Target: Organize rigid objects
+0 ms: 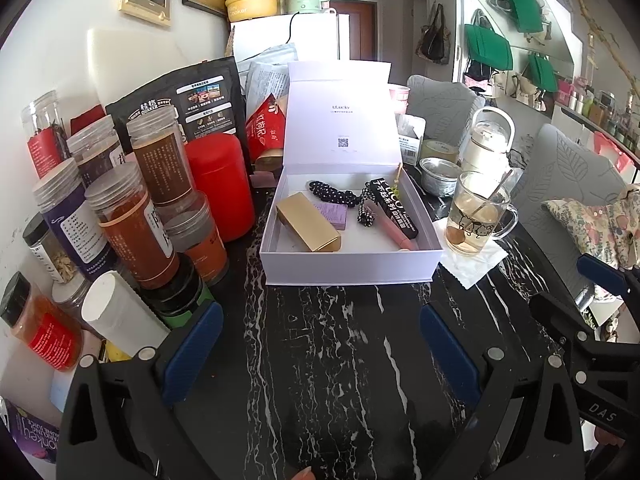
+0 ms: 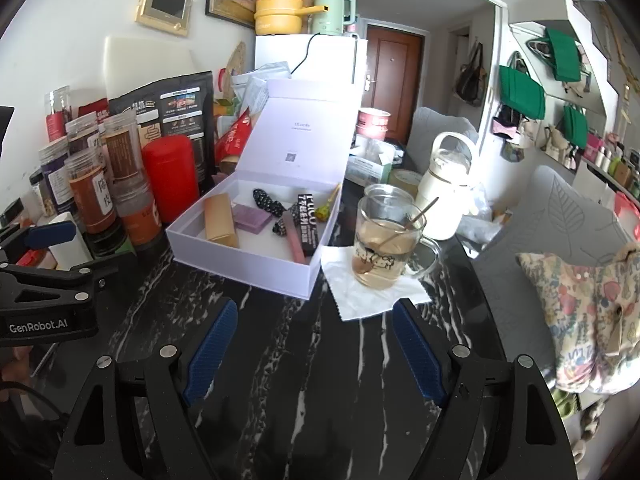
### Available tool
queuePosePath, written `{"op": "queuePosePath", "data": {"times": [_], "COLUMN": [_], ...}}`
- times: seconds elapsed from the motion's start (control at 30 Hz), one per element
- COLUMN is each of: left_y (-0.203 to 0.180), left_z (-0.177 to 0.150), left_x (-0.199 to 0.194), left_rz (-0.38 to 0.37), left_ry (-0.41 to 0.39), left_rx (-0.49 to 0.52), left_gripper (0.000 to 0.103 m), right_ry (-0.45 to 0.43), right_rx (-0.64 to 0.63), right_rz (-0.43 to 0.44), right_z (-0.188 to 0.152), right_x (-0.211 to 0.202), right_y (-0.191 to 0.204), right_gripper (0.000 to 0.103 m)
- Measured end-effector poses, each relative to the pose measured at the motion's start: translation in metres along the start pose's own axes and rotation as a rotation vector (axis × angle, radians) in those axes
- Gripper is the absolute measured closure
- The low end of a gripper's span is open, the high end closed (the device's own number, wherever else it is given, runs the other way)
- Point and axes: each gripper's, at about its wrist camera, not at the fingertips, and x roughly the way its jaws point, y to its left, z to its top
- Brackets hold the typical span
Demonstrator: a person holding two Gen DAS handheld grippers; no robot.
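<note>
Both claws are held wide apart and empty above the black marbled counter: the left claw is aimed at the open white box, and the right claw is seen just beside it, nearer the glass mug. Inside the box, a gold box, a purple pad, a dotted hair tie, a black tube and a pink pen are laid. Jars and a red canister are crowded left of the box.
</note>
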Motion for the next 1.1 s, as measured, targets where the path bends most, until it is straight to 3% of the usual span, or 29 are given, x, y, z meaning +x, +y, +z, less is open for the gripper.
{"op": "queuePosePath", "data": {"times": [1.1], "left_y": [-0.003], "left_z": [0.0024], "left_x": [0.0009], "left_rz": [-0.004], "left_ry": [0.011], "left_rx": [0.01], "left_gripper": [0.002], "right_ry": [0.001], "right_rx": [0.0], "right_rz": [-0.01], "right_z": [0.003], "right_x": [0.0047], "right_y": [-0.007], "right_gripper": [0.022]}}
